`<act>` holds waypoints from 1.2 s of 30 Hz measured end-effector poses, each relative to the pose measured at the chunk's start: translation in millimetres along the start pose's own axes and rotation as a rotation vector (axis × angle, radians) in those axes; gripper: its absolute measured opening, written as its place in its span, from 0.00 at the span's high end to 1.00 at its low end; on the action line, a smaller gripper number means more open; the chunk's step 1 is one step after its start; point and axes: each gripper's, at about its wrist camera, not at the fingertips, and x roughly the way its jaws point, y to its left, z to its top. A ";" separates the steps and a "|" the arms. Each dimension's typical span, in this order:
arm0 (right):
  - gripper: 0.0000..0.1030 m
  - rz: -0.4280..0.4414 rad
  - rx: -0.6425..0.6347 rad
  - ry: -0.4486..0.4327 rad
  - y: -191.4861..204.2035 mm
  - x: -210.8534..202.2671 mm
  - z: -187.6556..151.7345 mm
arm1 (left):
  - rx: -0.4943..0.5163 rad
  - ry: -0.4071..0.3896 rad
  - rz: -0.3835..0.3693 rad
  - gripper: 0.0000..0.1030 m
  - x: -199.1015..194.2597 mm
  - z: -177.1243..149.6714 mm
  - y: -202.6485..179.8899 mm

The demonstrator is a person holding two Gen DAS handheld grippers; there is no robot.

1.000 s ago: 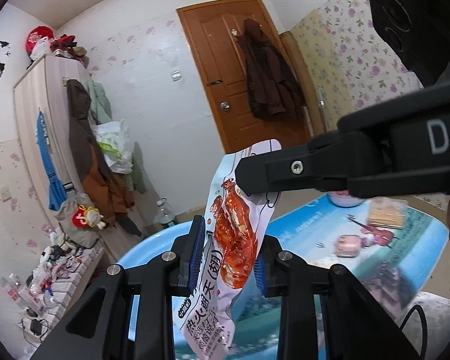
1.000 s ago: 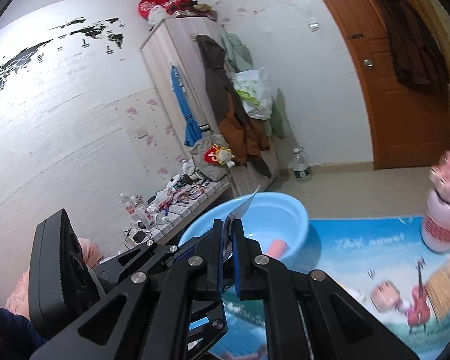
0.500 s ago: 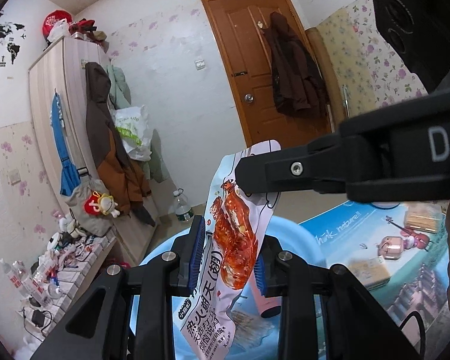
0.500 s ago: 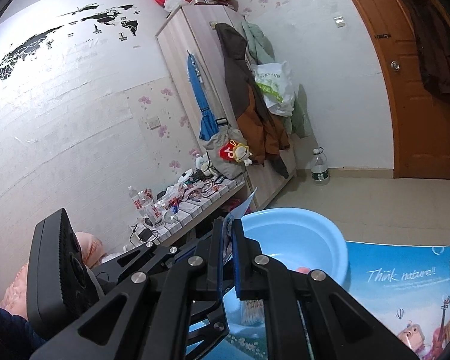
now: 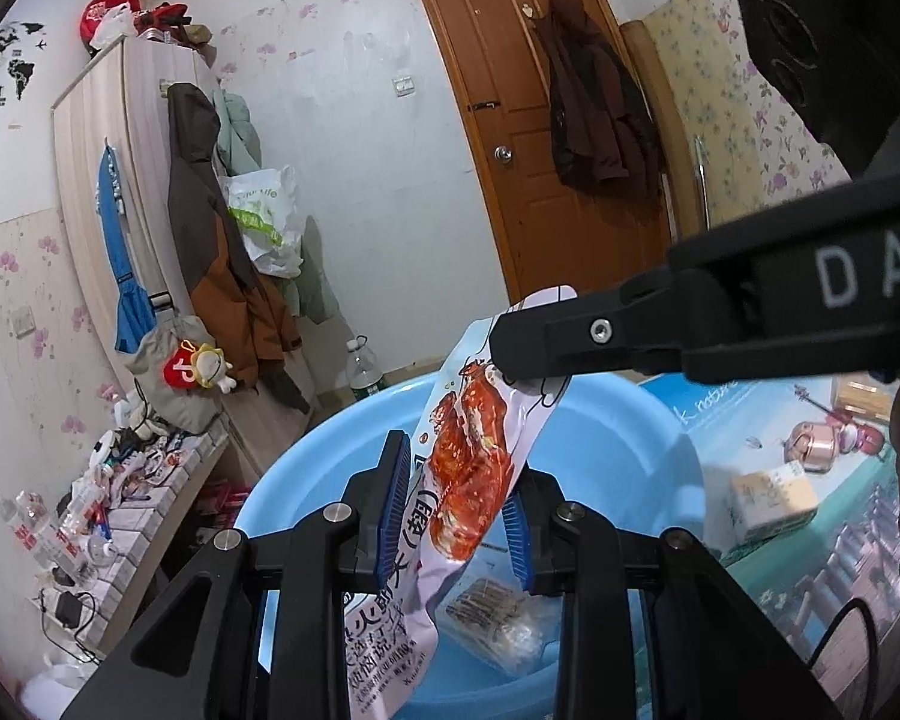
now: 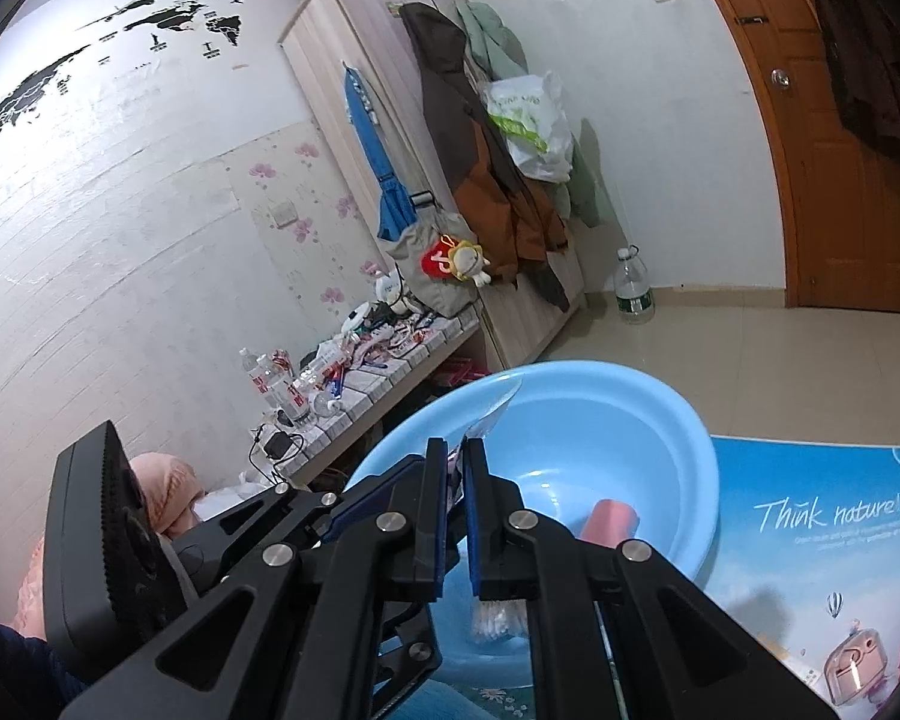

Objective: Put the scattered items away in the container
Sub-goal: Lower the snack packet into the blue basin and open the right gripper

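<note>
Both jaws pinch one snack packet [image 5: 468, 468] above one blue basin [image 5: 618, 432] holding two items.

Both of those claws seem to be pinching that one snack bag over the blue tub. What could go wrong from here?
The snack packet is held by the left gripper and the right gripper at once; if only one lets go, it may dangle or tear. It hangs near the blue basin rim, so a drop could land outside. It might also fall onto the clear packet already inside.
</note>
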 end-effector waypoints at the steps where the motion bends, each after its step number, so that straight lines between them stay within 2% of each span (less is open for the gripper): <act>1: 0.94 -0.003 0.006 0.003 -2.6 1.9 -1.1 | 0.004 0.005 0.000 0.71 1.1 -1.0 -0.4; 23: 0.94 -0.097 0.082 0.099 -38.1 23.9 -26.1 | -0.008 0.071 -0.018 0.58 6.1 -24.7 -3.8; 29: 0.85 -0.124 0.112 0.115 -46.6 27.7 -28.5 | -0.016 0.071 -0.011 0.57 6.6 -27.2 -0.6; 36: 0.84 -0.135 0.121 0.117 -52.0 27.5 -28.5 | -0.024 0.069 -0.002 0.57 5.3 -27.4 2.7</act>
